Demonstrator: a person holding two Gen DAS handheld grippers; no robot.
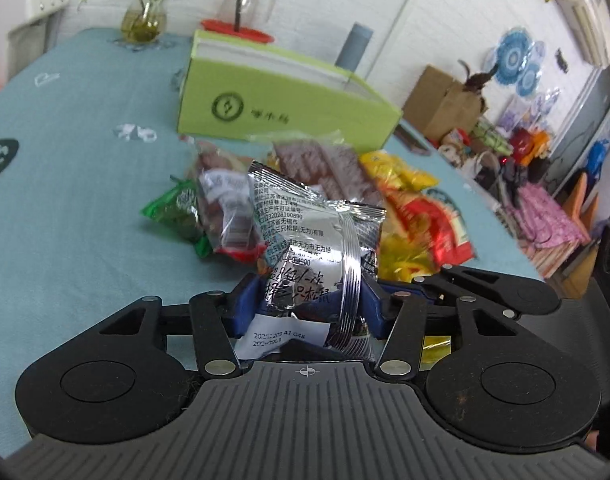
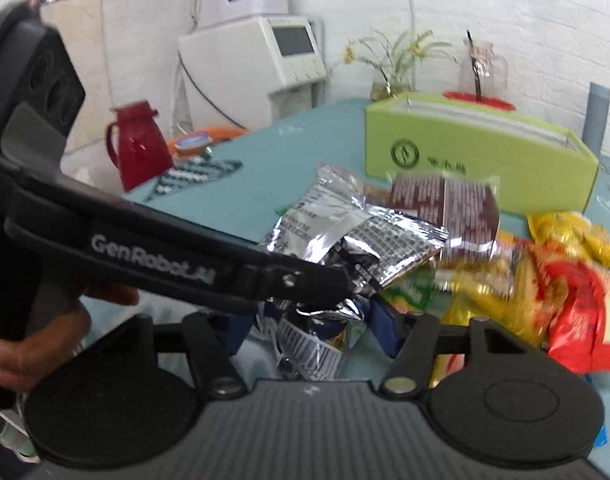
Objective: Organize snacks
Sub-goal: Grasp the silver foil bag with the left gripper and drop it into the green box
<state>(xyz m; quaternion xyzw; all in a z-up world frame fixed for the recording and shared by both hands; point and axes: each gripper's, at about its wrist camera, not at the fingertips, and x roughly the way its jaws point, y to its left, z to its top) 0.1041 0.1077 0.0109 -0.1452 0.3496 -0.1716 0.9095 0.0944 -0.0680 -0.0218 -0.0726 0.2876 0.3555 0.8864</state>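
Note:
My left gripper (image 1: pixel 309 286) is shut on a silver snack packet (image 1: pixel 305 220), which stands upright between its blue pads (image 1: pixel 245 304). In the right wrist view the same gripper reaches in from the left, held by a hand (image 2: pixel 33 344), with the silver packet (image 2: pixel 357 228) at its tip. Just under that tip, my right gripper (image 2: pixel 311 326) is shut on a crumpled silver packet with a barcode (image 2: pixel 309 344). Whether that is a separate packet I cannot tell. A loose pile holds a brown packet (image 1: pixel 329 164), yellow and red packs (image 1: pixel 421 216) and a green packet (image 1: pixel 177 212).
An open lime-green box (image 1: pixel 281 108) stands behind the pile on the teal tablecloth (image 1: pixel 65 200). A glass vase (image 1: pixel 143 20), a jar on a red lid (image 1: pixel 241 28) and a grey bottle (image 1: pixel 355 46) line the far edge. A red jug (image 2: pixel 141 148) stands at the left.

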